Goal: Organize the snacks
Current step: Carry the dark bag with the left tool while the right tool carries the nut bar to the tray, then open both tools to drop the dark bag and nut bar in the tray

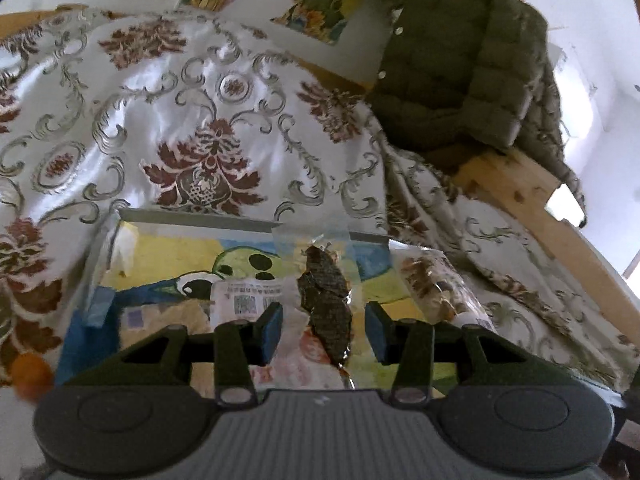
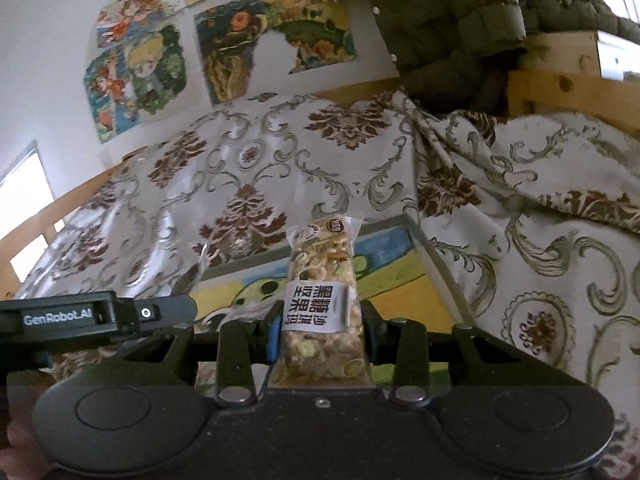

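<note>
My left gripper (image 1: 324,332) is open over a clear tray (image 1: 192,216) with a colourful drawing under its floor. A dark seaweed snack in clear wrap (image 1: 326,304) lies between the fingers, not gripped. A white-labelled packet (image 1: 244,300) lies just left of it. My right gripper (image 2: 320,332) is shut on a nut-bar packet with a white label (image 2: 324,292), held upright above the same tray (image 2: 420,240). The left gripper's body (image 2: 96,316) shows at the left of the right wrist view.
A floral satin cloth (image 1: 192,120) covers the surface around the tray. Another clear-wrapped snack (image 1: 440,284) lies at the tray's right edge. An olive puffer jacket (image 1: 452,64) hangs on a wooden frame (image 1: 560,232) at the right. Posters (image 2: 144,64) hang on the wall.
</note>
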